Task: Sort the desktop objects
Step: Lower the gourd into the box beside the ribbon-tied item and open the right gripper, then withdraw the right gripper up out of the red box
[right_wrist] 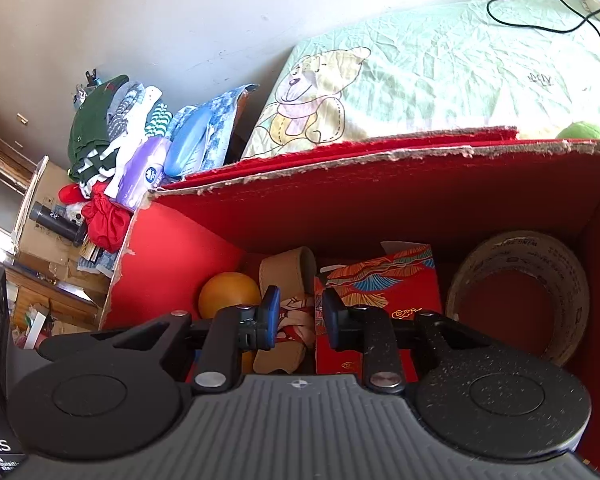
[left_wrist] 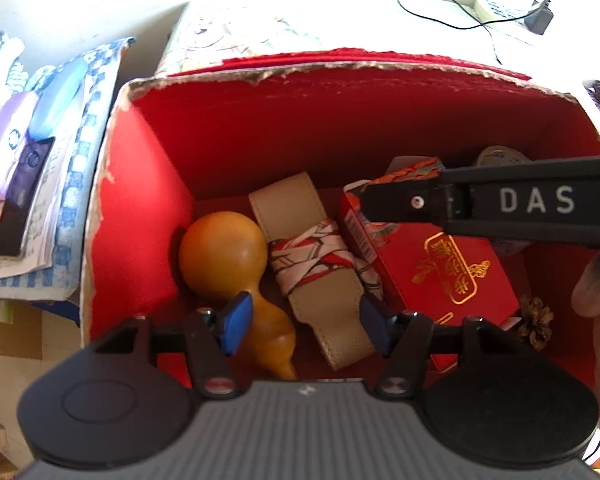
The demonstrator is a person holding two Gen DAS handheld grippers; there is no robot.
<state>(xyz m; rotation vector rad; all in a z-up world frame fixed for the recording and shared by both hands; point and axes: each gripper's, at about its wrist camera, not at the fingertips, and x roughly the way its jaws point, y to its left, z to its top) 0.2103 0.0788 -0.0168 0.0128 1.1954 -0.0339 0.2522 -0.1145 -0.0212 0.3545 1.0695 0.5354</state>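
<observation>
Bedroom clutter; red box (left_wrist: 148,208) holds gourd (left_wrist: 224,256), strap (left_wrist: 312,264). Left tongs (left_wrist: 300,320) and right tongs (right_wrist: 298,318) both open, empty. Risk: tongs colliding overhead.

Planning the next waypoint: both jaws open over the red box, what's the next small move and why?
Probably lower the left gripper a little and close on the beige strap. Its open jaws already straddle the strap's near end, nothing is held, and the strap lies on top between the gourd and the red packet. The right gripper hangs open and could wait.
</observation>
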